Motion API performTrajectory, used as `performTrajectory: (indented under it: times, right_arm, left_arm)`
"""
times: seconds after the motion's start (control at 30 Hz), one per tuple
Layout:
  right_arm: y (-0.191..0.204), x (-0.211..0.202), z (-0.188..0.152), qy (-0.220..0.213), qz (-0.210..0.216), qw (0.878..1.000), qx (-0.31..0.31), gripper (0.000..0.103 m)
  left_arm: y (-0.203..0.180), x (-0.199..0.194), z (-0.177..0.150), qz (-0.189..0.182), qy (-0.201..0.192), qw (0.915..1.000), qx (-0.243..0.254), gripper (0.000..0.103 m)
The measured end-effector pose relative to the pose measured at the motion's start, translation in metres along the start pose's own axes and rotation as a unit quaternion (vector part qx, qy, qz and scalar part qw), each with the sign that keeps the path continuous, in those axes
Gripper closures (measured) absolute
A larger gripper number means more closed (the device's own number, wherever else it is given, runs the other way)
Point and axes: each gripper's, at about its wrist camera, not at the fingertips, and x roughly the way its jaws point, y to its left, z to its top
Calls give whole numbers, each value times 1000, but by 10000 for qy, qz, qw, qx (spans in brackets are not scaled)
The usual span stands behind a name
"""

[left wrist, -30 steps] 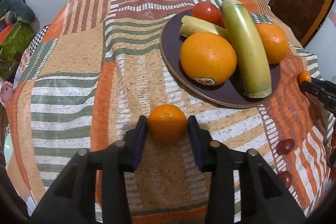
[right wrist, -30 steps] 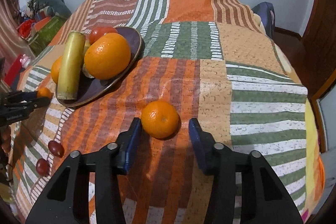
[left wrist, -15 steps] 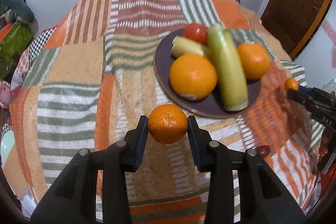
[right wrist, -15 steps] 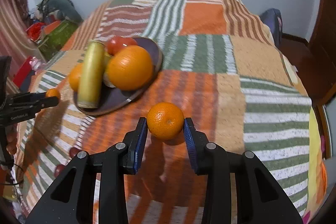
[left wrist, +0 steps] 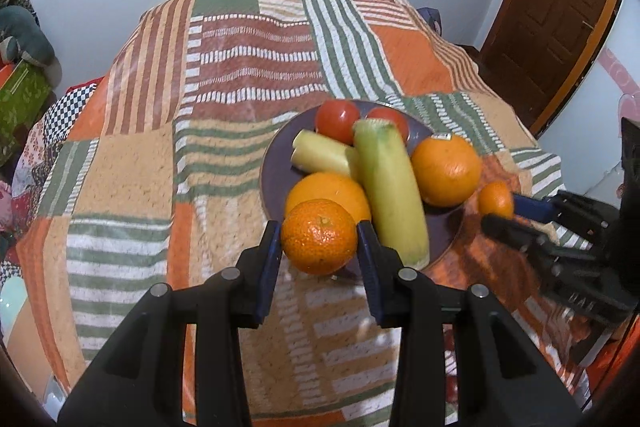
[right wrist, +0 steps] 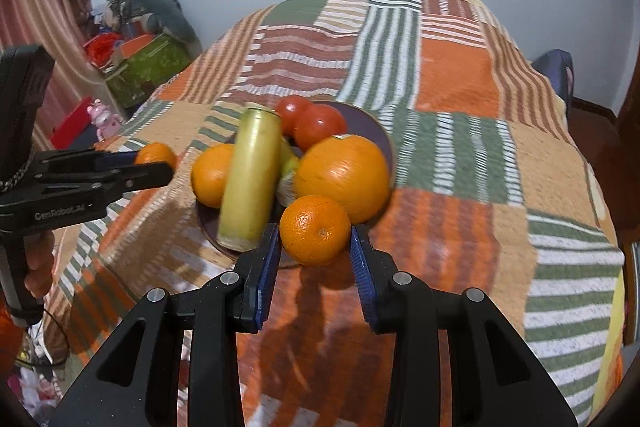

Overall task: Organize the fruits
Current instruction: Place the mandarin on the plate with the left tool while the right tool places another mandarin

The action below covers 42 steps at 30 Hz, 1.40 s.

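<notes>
Left wrist view: we had the left claw (left wrist: 319, 239) clamped on a mandarin (left wrist: 319, 235), blue pads touching both sides, fruit held off the bedspread (left wrist: 132, 163) at the near rim of the dark plate (left wrist: 274, 167). The mandarin was round, pebbled orange skin, pale star-shaped stem scar on its upper face toward the camera, so its stem axis tilted up toward us. No long axis to speak of. On the plate: two big oranges (left wrist: 446, 171), two tomatoes (left wrist: 337, 119), a long yellow-green banana (left wrist: 390, 187) with its long axis running from the near rim toward the far side, and a shorter pale piece (left wrist: 320, 155) lying crosswise. The right-hand orange carried a small sticker on top; we couldn't read it. The right claw (left wrist: 496, 215) came in from the right, closed on a second small mandarin (left wrist: 495, 199) just beside the plate. Letters on its body were too blurred to read.

Right wrist view: the right claw (right wrist: 315, 233) gripped its mandarin (right wrist: 315, 230), pads touching both sides, at the near plate (right wrist: 370, 127) edge. A small brown stem dot faced the camera. The banana (right wrist: 250, 183) pointed away from us, cut end near. The left claw (right wrist: 162, 165) entered from the left holding its mandarin (right wrist: 155, 155); its body read "GenRobot.AI".
</notes>
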Motion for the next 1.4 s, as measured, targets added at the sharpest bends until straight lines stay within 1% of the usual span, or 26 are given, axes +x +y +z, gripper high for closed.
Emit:
performTrajectory:
  times: [0.17, 0.4, 0.47, 0.63, 0.73, 0.77, 0.83, 0.93, 1.0, 1.07, 1.1, 1.4]
  right_arm:
    - [6, 13, 0, 81, 126, 9999, -40, 70]
    - [13, 28, 0, 212, 170, 9995, -162, 70]
    - [11, 32, -2, 242, 235, 9994, -125, 70]
    - [10, 38, -5, 346, 325, 9989, -44, 70]
    - [9, 39, -6, 386, 349, 9986, -16, 70]
    - [9, 39, -6, 384, 347, 9987, -21, 70]
    - [10, 39, -6, 389, 332, 9987, -28, 70]
    - [11, 38, -5, 400, 274, 9988, -62, 70]
    - [12, 37, -5, 400, 184, 9990, -122, 70]
    - [14, 33, -5, 352, 113, 9992, -171, 65]
    - [15, 30, -5, 327, 100, 9992, -184, 64]
    - [19, 4, -4, 143, -45, 9996, -223, 64]
  left_arm:
    - [-2, 10, 10, -64, -22, 10000, -13, 65]
    - [0, 23, 22, -152, -17, 9998, -89, 66]
    - [1, 27, 23, -180, -34, 9998, -97, 66]
    - [0, 40, 21, -207, 66, 9997, -75, 65]
    - [0, 40, 21, -75, 37, 10000, -11, 60]
    - [1, 41, 21, -74, 47, 10000, -38, 58]
    - [4, 41, 21, -127, 85, 9999, -77, 57]
    - [4, 37, 20, -124, 55, 9999, -49, 57]
    - [3, 31, 19, -116, -5, 9999, -16, 55]
    - [2, 24, 19, -127, -69, 9999, -9, 52]
    - [2, 21, 19, -127, -93, 9999, -7, 52]
    - [9, -11, 6, -52, -196, 9998, -25, 52]
